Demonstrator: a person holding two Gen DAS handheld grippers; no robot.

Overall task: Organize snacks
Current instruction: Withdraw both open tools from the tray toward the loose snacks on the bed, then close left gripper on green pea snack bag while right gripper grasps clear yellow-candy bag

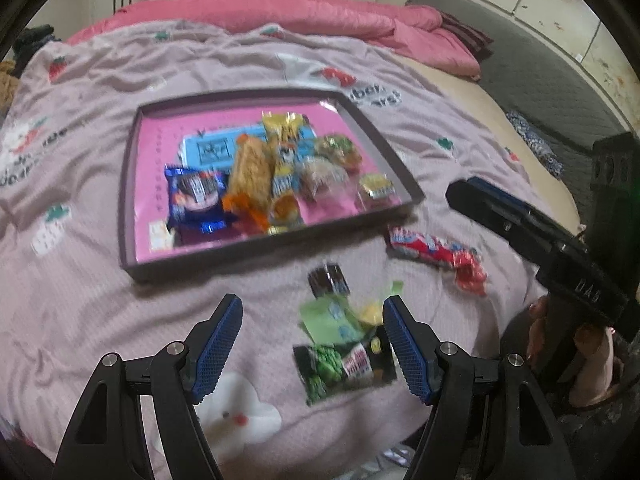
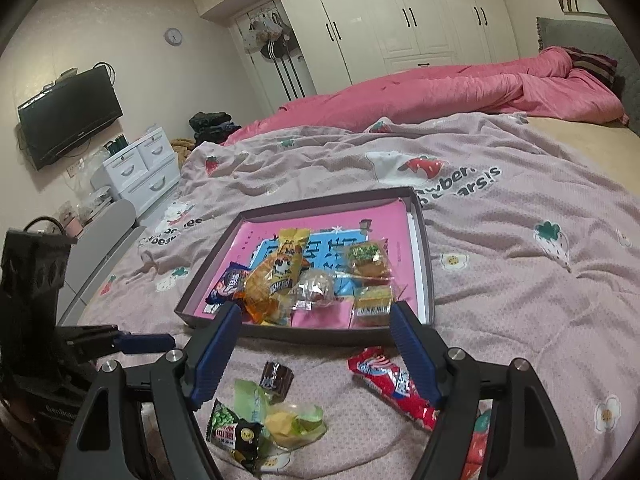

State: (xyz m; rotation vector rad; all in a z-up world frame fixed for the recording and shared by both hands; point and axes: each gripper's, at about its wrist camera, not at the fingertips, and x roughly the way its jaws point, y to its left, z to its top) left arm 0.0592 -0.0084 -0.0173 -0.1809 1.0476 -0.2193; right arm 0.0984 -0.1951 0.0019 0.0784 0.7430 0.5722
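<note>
A shallow dark tray (image 1: 132, 168) (image 2: 426, 248) with a pink liner lies on the bed and holds several wrapped snacks (image 1: 248, 176) (image 2: 276, 280). On the blanket in front of it lie a red packet (image 1: 424, 246) (image 2: 394, 384), a small dark candy (image 1: 328, 278) (image 2: 276, 376), a light green packet (image 1: 332, 318) (image 2: 292, 420) and a green-and-black pea packet (image 1: 344, 366) (image 2: 236, 432). My left gripper (image 1: 312, 344) is open and empty, above the green packets. My right gripper (image 2: 316, 348) is open and empty, above the loose snacks; it also shows in the left wrist view (image 1: 464, 192).
The pale pink strawberry-print blanket (image 2: 500, 280) covers the bed. A bunched pink duvet (image 2: 420, 100) lies at the far side. A TV (image 2: 68, 116), white drawers (image 2: 140, 172) and wardrobes (image 2: 400, 12) line the walls beyond the bed.
</note>
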